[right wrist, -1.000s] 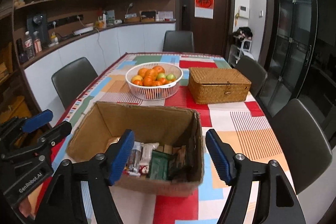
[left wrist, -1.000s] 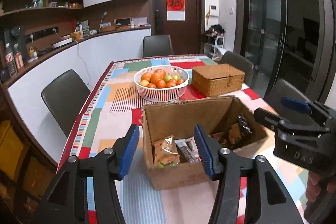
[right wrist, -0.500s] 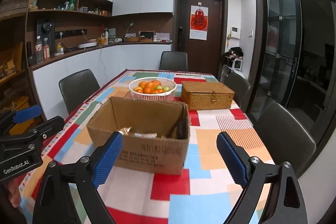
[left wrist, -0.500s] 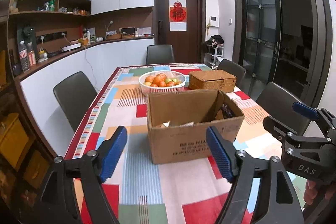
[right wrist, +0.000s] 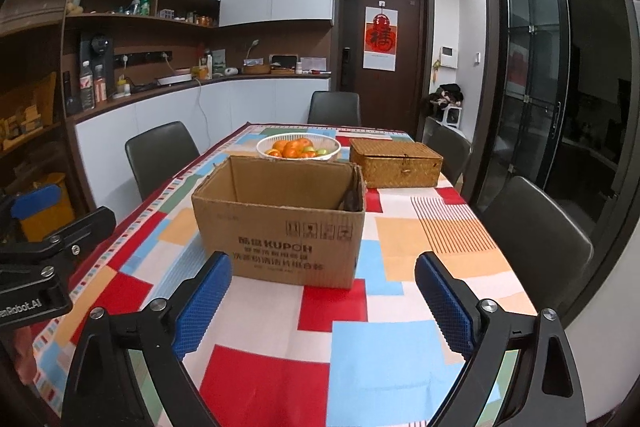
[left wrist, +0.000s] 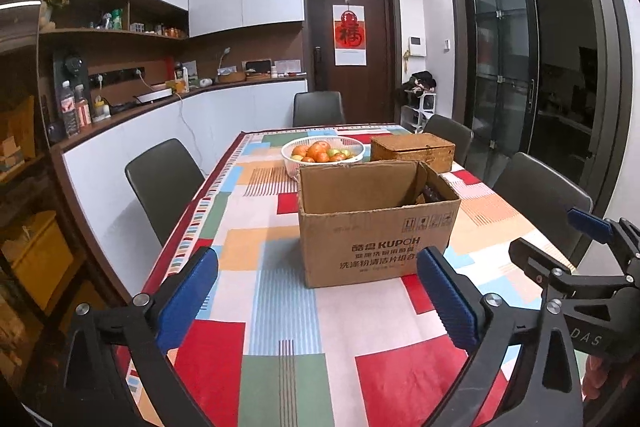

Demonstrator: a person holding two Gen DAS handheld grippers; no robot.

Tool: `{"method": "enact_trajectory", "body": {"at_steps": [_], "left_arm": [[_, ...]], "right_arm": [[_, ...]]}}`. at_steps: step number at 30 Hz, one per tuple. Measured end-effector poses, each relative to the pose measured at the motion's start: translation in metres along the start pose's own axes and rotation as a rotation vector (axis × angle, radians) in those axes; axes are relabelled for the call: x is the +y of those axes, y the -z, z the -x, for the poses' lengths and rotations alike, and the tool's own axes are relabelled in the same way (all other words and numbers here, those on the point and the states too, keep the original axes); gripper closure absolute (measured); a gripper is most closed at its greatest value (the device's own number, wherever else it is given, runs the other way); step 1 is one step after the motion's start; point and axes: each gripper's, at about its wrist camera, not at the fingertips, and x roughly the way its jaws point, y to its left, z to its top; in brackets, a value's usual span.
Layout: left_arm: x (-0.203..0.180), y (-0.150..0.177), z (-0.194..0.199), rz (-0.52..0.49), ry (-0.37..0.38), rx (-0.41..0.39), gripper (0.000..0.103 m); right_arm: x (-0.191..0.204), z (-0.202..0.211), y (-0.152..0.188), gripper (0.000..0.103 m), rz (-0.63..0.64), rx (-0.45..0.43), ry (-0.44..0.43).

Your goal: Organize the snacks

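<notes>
An open cardboard box (left wrist: pixel 376 227) stands on the patchwork tablecloth; it also shows in the right wrist view (right wrist: pixel 280 223). Its contents are hidden from this low angle except a dark packet at its right inner wall (right wrist: pixel 351 201). My left gripper (left wrist: pixel 318 293) is open and empty, held back from the box near the table's front. My right gripper (right wrist: pixel 324 297) is open and empty, also short of the box. The right gripper shows at the right edge of the left wrist view (left wrist: pixel 576 267).
A white basket of oranges and apples (left wrist: pixel 322 153) and a closed wicker box (left wrist: pixel 412 151) stand behind the cardboard box. Dark chairs (left wrist: pixel 164 179) ring the table. A counter with shelves runs along the left wall (right wrist: pixel 160 91).
Both grippers have pulled back and dropped lower, from above the box to level with its front. The snacks inside have gone out of sight.
</notes>
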Motion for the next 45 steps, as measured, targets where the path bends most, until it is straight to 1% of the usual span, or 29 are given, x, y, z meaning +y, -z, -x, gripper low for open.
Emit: {"method": "enact_trajectory", "body": {"at_steps": [5, 9, 18, 30, 45], "left_arm": [[-0.003, 0.004, 0.007, -0.010, 0.005, -0.003, 0.000], [-0.004, 0.006, 0.010, -0.011, -0.008, -0.007, 0.000], [-0.003, 0.006, 0.016, -0.005, -0.011, -0.025, 0.000], [-0.002, 0.008, 0.016, -0.009, -0.011, -0.035, 0.000], [-0.001, 0.009, 0.013, -0.014, -0.036, -0.037, 0.000]], "right_arm": [[-0.004, 0.006, 0.005, 0.009, -0.018, 0.000, 0.003], [-0.007, 0.010, 0.007, 0.009, -0.032, -0.003, 0.007], [-0.010, 0.013, 0.006, 0.009, -0.047, -0.017, 0.003], [-0.010, 0.014, 0.008, 0.009, -0.045, -0.017, -0.002], [-0.011, 0.011, 0.011, 0.009, -0.045, -0.014, 0.010]]}}
